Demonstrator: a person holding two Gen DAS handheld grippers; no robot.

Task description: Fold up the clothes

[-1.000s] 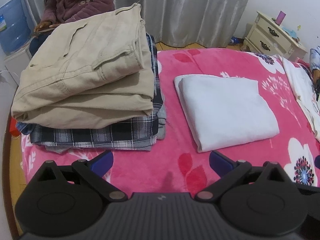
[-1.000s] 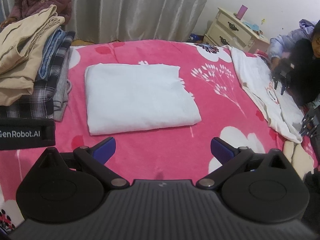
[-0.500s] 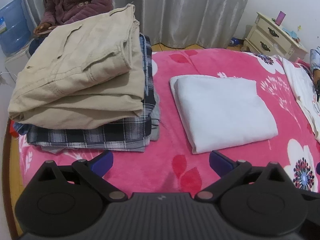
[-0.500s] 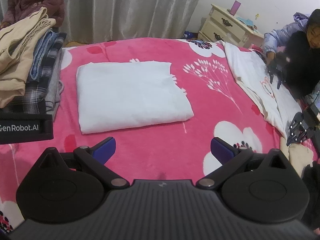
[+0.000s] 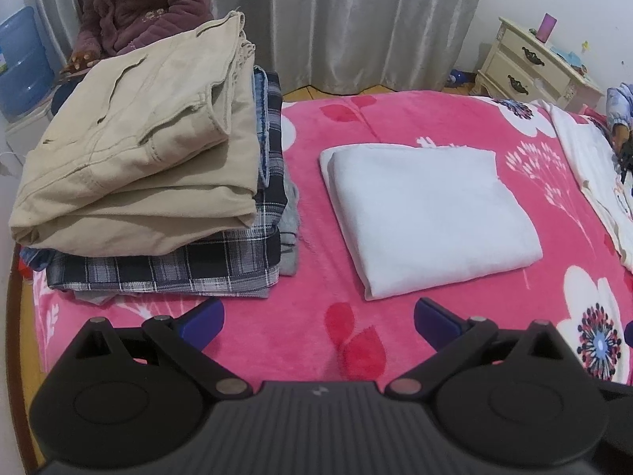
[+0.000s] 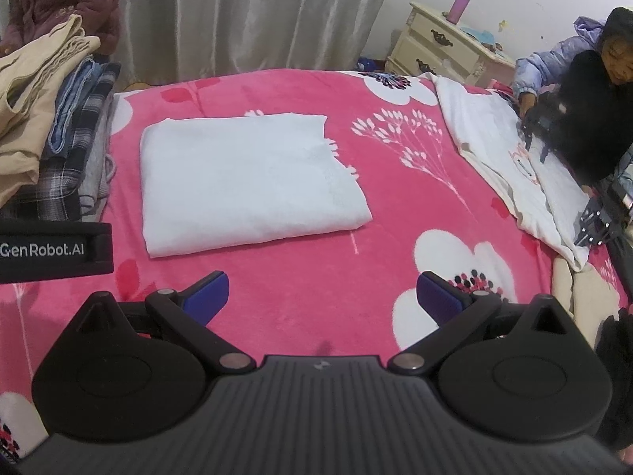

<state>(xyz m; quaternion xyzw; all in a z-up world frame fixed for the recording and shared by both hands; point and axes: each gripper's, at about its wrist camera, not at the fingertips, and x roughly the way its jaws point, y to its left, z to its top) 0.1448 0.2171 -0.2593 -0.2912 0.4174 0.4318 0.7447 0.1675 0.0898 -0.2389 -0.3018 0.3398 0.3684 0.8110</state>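
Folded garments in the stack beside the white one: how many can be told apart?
4: khaki trousers on top, blue denim beneath, a plaid piece under that, grey fabric lowest. More may be hidden.

Folded white cloth (image 5: 429, 213) lying flat as a neat rectangle on the pink floral blanket, layered edges showing along its left side. Just to its left, apart from it, a stack of folded clothes (image 5: 158, 198): beige trousers (image 5: 134, 138) on top, denim, dark plaid and grey pieces beneath.
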